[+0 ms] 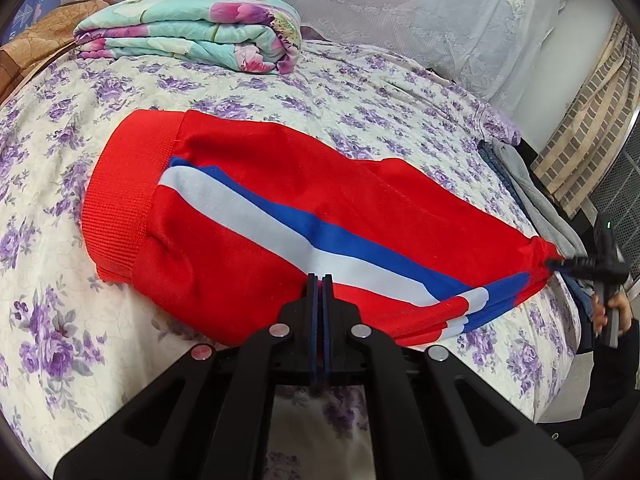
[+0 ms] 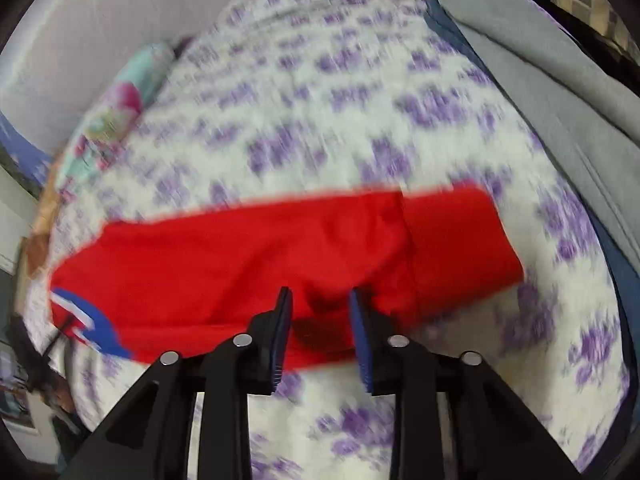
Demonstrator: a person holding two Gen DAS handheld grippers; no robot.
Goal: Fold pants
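Red pants [image 1: 256, 216] with a white and blue side stripe lie folded on the flowered bed sheet [image 1: 60, 320], ribbed waistband at the left. My left gripper [image 1: 320, 280] is shut on the near edge of the pants at the stripe. My right gripper [image 1: 560, 266] shows at the right in the left wrist view, at the pants' far end, which is bunched against its tip. In the blurred right wrist view the right gripper [image 2: 320, 300] has its jaws open over the red pants [image 2: 280, 260], with cloth between the pads.
A folded floral quilt [image 1: 192, 32] lies at the back of the bed. Grey and blue garments [image 2: 560, 100] lie along the bed's right edge. A lace curtain [image 1: 400, 0] hangs behind. A brick-pattern surface [image 1: 588, 120] stands at the right.
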